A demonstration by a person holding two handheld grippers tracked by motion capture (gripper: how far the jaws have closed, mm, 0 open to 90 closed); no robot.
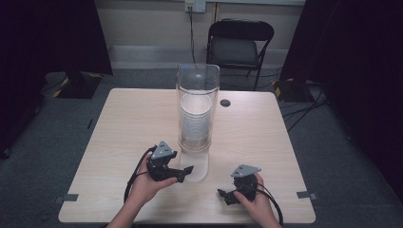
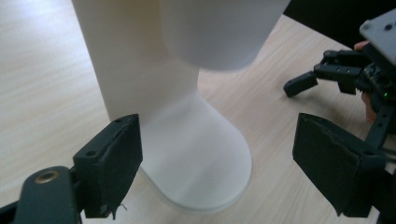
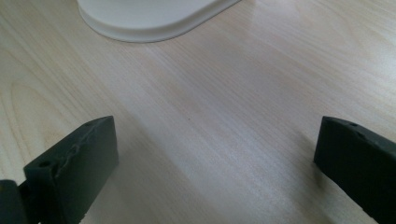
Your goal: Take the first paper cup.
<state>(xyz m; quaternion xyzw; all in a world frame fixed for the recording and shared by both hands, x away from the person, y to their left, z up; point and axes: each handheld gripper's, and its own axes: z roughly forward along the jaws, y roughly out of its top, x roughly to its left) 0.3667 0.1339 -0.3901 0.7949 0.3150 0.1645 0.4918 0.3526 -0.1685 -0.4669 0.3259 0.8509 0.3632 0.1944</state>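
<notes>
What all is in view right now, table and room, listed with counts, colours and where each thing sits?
Cup dispenser: one, clear tube on a white base, table centre.
Paper cups: one stack, white, inside the tube; number too small to tell.
Table: one, light wood, middle of the floor.
Grommet: one, dark, far side of the table, right of the dispenser.
Folding chair: one, black, behind the table by the wall.
Wall outlet: one, pale, with a cable hanging from it.
Curtains: dark, on both sides of the room.
Left gripper: one, black, open, jaws on either side of the dispenser's base.
Right gripper: one, black, open, over bare table.
</notes>
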